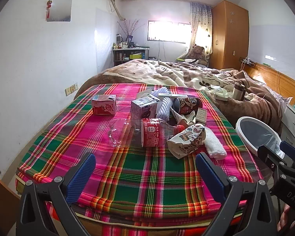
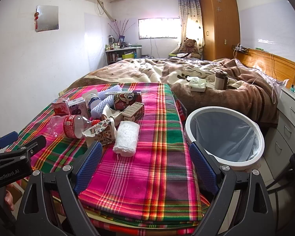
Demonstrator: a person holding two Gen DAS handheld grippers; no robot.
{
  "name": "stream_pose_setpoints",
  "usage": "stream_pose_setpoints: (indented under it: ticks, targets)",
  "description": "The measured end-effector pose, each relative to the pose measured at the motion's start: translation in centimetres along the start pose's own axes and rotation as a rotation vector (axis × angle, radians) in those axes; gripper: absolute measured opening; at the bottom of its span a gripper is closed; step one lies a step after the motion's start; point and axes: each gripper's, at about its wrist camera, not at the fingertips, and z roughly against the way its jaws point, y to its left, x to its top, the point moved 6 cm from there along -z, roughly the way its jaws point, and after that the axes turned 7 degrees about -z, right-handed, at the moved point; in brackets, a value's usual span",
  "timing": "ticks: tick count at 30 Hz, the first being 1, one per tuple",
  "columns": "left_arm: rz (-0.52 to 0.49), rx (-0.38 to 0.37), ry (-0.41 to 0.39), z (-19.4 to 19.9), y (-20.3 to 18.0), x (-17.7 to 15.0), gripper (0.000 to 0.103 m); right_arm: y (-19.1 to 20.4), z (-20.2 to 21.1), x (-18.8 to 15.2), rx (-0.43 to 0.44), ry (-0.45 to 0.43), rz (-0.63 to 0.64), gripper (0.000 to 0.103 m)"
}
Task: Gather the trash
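**Both grippers spread and empty, litter heaped ahead, bin to the right**

The left gripper [image 1: 145,167] hangs above the near edge of the plaid blanket [image 1: 143,173] with its blue pads spread wide and nothing between them, a stance that suits an approach rather than a carry. The right gripper [image 2: 145,157] is likewise spread and empty, low over the same blanket, its right finger lying in front of the bin's rim.

Just beyond the right gripper lies a rolled white towel [image 2: 126,138], touching a crushed patterned paper cup [image 2: 102,130]. Against the cup rests a clear plastic bottle [image 1: 139,134] on its side, red label up, cap toward the cup. Behind it stand a purple carton [image 1: 142,107] and, apart to the left, a red carton [image 1: 104,105], with a tipped red can [image 1: 186,105] and a small box [image 1: 201,115] near it.

The trash sits in one loose pile, probably so each piece is within reach. The white bin [image 2: 188,125], lined with a bag, stands beside the blanket's right edge, likely so drops need only a short swing. It looks empty, so collecting seems not yet begun.
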Motion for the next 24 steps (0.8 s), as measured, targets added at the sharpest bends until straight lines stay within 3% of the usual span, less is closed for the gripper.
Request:
stream_pose_setpoints:
  ticks: [24]
  targets:
    - [0.004, -0.003, 0.002, -0.13, 0.14, 0.01, 0.103, -0.1, -0.09, 0.13, -0.006, -0.002, 0.001, 0.092]
